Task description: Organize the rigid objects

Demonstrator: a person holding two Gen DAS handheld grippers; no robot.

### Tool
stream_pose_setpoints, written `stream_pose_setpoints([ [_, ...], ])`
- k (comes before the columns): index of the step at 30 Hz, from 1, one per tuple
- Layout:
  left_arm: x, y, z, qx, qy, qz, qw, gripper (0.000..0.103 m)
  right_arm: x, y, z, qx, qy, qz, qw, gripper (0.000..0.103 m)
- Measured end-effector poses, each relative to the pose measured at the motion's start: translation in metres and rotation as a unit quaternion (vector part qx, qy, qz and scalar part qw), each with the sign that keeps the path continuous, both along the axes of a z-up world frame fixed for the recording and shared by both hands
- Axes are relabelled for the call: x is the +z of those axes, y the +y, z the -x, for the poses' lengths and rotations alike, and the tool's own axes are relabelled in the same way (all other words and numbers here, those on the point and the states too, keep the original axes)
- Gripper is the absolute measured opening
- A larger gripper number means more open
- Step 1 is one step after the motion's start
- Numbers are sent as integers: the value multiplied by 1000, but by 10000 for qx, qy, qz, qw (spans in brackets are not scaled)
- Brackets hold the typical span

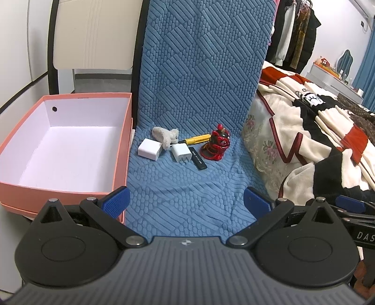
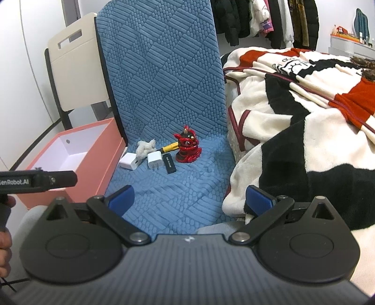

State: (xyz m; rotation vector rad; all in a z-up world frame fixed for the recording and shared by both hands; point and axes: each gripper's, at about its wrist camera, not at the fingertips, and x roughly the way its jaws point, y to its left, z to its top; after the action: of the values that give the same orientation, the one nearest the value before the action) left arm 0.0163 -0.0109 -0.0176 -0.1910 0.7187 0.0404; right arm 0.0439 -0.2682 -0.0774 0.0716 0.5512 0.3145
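Observation:
On the blue quilted chair seat lie a white box-shaped charger, a white plug adapter, a black stick, a yellow-handled screwdriver, a grey plush scrap and a red lion figurine. The same group shows in the right wrist view around the figurine. An empty pink box with a white inside stands left of the seat. My left gripper is open, well short of the objects. My right gripper is open too, holding nothing.
A red, black and cream blanket covers the bed right of the chair and reaches my right finger. A cream chair stands behind the box. Clothes hang at the back. The left gripper's body and a hand show at left.

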Motion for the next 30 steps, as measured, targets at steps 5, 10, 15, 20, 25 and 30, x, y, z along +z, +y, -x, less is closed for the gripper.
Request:
stream_pose_setpoints([
  [5,-1,-2,-1,-21,-8,-5,10000,103,1,0,1,-3,-17,13,10000,103],
  [10,0,-1,-1,-14,-13,21,10000,103,2,0,2,-2,-22,15,10000,103],
  [15,-1,0,-3,-46,8,26,10000,103,2,-1,2,-20,-9,1,10000,103],
  [20,0,1,-4,-63,-7,29,10000,103,2,-1,2,-26,1,10,10000,103],
  [25,-5,2,-8,-75,9,50,10000,103,1,-1,0,-135,32,-4,9999,103],
  [30,-15,6,-23,-53,81,153,9998,103,-3,-3,-11,-149,92,-152,9997,103],
])
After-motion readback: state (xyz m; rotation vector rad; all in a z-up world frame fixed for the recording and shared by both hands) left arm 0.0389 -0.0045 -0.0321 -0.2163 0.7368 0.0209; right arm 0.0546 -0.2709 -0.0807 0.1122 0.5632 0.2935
